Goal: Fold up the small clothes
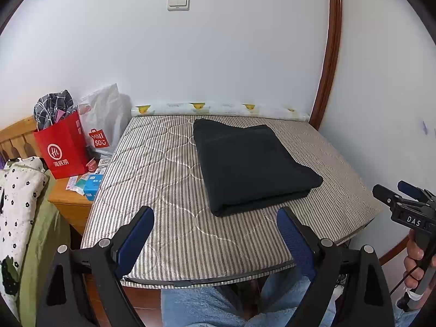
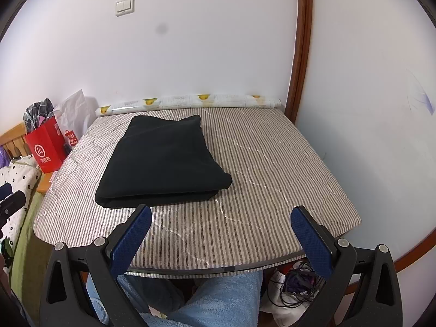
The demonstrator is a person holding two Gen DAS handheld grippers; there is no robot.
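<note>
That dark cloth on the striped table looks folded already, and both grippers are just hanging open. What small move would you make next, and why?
Probably none on the cloth itself: the dark garment lies as a neat, layered rectangle on the striped pad. The left gripper and right gripper are both open, empty and short of it. I would draw both back slightly and leave it be, or fetch another piece if there is one.

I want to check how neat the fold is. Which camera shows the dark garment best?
The left wrist view: the folded dark garment lies near the centre, with its stacked layers visible along the near edge. The right wrist view shows the whole garment too, but off to the left on the striped pad.
</note>
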